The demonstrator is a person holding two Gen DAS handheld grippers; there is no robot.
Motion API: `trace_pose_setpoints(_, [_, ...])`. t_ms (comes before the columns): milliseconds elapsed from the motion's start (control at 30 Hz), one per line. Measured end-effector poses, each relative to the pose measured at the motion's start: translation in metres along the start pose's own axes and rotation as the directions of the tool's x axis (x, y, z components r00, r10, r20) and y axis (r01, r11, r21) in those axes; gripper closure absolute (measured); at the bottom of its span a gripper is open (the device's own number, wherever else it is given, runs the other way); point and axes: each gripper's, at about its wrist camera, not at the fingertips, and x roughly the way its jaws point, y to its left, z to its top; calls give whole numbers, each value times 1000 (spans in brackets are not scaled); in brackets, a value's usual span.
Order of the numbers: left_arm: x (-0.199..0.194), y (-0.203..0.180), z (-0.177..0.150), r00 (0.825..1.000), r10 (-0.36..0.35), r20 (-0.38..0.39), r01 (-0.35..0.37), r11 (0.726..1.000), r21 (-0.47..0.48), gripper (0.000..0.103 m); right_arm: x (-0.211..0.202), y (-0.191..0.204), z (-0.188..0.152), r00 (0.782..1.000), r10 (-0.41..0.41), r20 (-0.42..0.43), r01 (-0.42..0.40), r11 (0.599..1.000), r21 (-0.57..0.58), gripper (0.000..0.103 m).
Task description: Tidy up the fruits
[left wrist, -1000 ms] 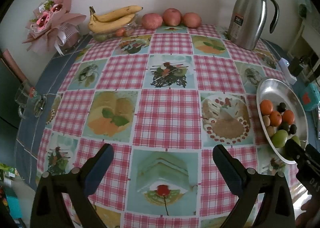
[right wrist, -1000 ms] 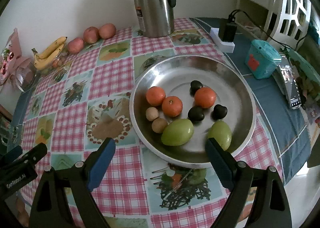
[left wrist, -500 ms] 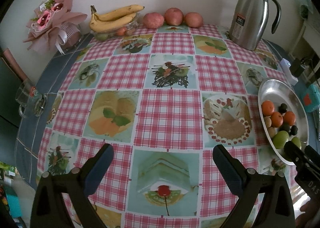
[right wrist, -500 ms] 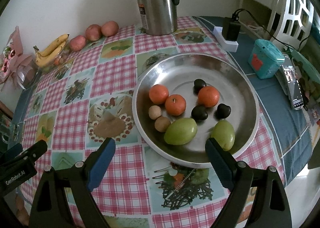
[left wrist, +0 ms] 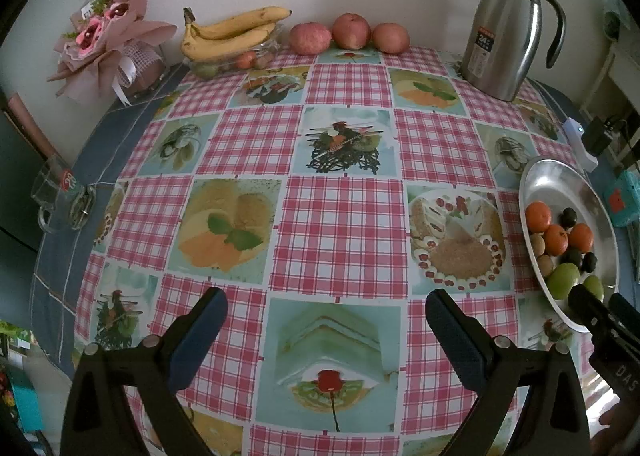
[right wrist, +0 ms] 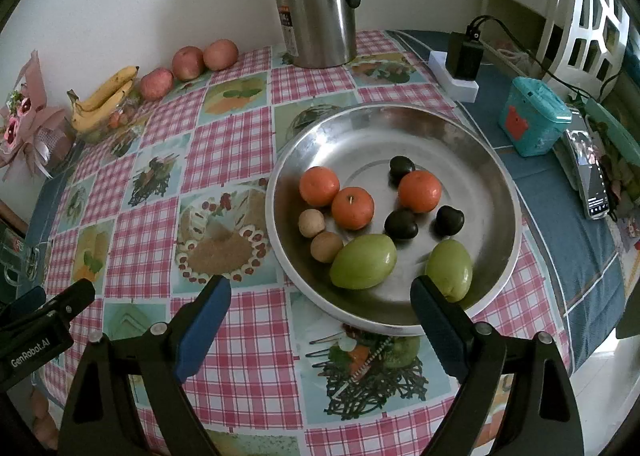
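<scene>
A round table under a red-checked cloth (right wrist: 224, 144) printed with food pictures stands against a pale wall. In the right wrist view, a shallow steel dish (right wrist: 440, 128) fills the centre, holding three oranges (right wrist: 352, 208), three dark plums (right wrist: 401, 225), two small brown fruits (right wrist: 327, 246) and two green fruits (right wrist: 363, 261). The right gripper (right wrist: 320, 292) hangs just below the dish's near rim, jaws wide apart and empty; its right pad overlaps the second green fruit (right wrist: 450, 268) in the frame, though I cannot tell if it touches.

The left gripper (left wrist: 326, 312), at the bottom of the left wrist view, is also spread wide over bare cloth, holding nothing.

Further out, bananas (left wrist: 232, 32) and three apples (left wrist: 350, 30) line the upper edge by the wall, a steel jug (left wrist: 504, 28) at upper right.

The fruit is round and smooth on slick metal: a pad landing off-centre would likely send a piece rolling into its neighbours. The dish sits near the table edge, so pressing on its near rim could tip or slide it. A phone (right wrist: 588, 176) and a teal box (right wrist: 534, 116) lie close at right.
</scene>
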Motion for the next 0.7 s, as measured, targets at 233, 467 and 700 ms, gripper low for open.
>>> trace_pose_setpoints(233, [0,0,0,1000,0,0,0,1000,1,2,2,1,-1,1000,0,-2,0,1000,-4,11])
trace_pose_setpoints(467, [0,1,0,1000,0,-1,0,1000,1,2,3,3,-2,1000,1,-6,-1,1000,-8,11])
trace_pose_setpoints(700, [0,1,1,1000,-1,-1,1,1000,2,2,3,2,-1,1000,1,-7,-1,1000,-8,11])
